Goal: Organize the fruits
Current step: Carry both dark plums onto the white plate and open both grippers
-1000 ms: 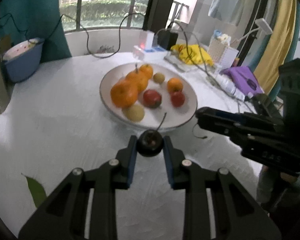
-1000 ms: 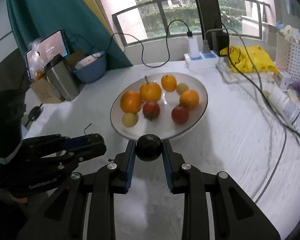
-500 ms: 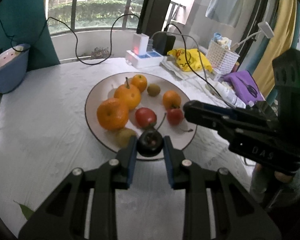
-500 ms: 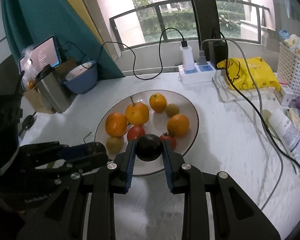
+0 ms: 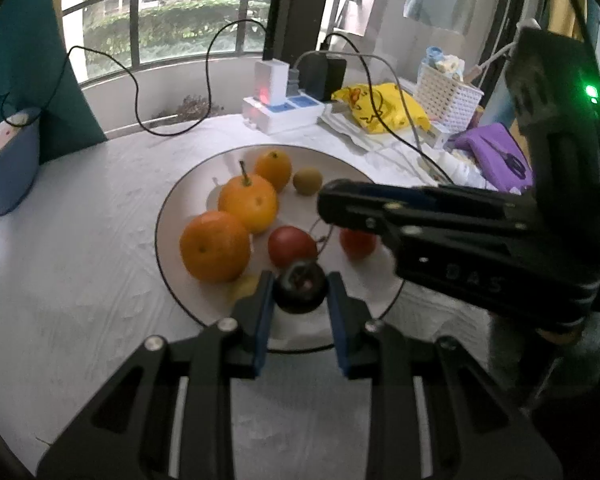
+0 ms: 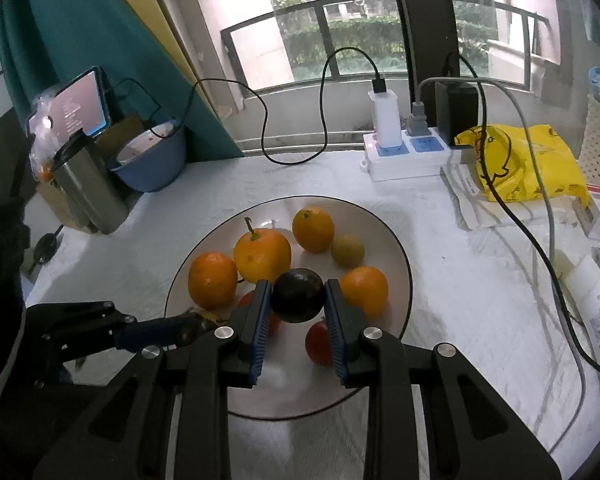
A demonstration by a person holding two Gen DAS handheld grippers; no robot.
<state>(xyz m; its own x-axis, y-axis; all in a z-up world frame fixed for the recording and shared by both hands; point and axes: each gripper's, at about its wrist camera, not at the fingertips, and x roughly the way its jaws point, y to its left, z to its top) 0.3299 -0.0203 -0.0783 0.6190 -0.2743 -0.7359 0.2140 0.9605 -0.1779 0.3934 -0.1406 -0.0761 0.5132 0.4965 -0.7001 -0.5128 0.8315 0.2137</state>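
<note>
- Left gripper (image 5: pixel 300 294) clamps a dark plum (image 5: pixel 300 286) over the plate (image 5: pixel 168 208)'s near edge.
- Right gripper (image 6: pixel 298 300) pinches another dark fruit (image 6: pixel 298 295) above the plate's middle.
- Lower both into bare spots, then open gently.

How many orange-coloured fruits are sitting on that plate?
4. One at the plate's left side, one with a stem beside it, one at the back, one on the right. Others may hide behind the claws.
</note>
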